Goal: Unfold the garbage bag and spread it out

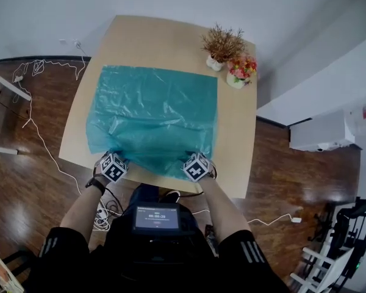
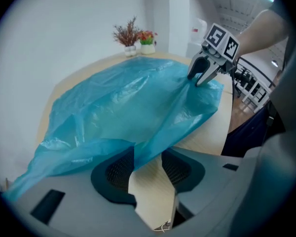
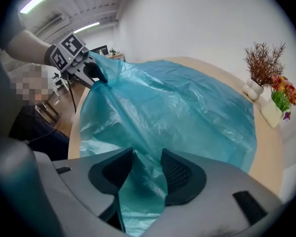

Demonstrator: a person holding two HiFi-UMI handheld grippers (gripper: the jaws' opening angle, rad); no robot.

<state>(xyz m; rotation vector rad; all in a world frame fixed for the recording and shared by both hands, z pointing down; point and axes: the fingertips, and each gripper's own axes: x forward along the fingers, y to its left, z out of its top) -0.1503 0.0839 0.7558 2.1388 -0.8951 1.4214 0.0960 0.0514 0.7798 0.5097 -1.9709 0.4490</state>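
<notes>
A teal garbage bag lies spread, wrinkled, over most of the light wooden table. Both grippers are at its near edge. My left gripper is at the near left corner; in the left gripper view its jaws stand apart, the bag's edge drapes over the left pad, and bare table shows in the gap. My right gripper is at the near right corner; in the right gripper view loose film hangs between the parted pads, not pinched.
Two small flower pots, one with dry twigs and one with red blooms, stand at the table's far right corner beyond the bag. White cables trail over the wooden floor at left. A white unit is at right.
</notes>
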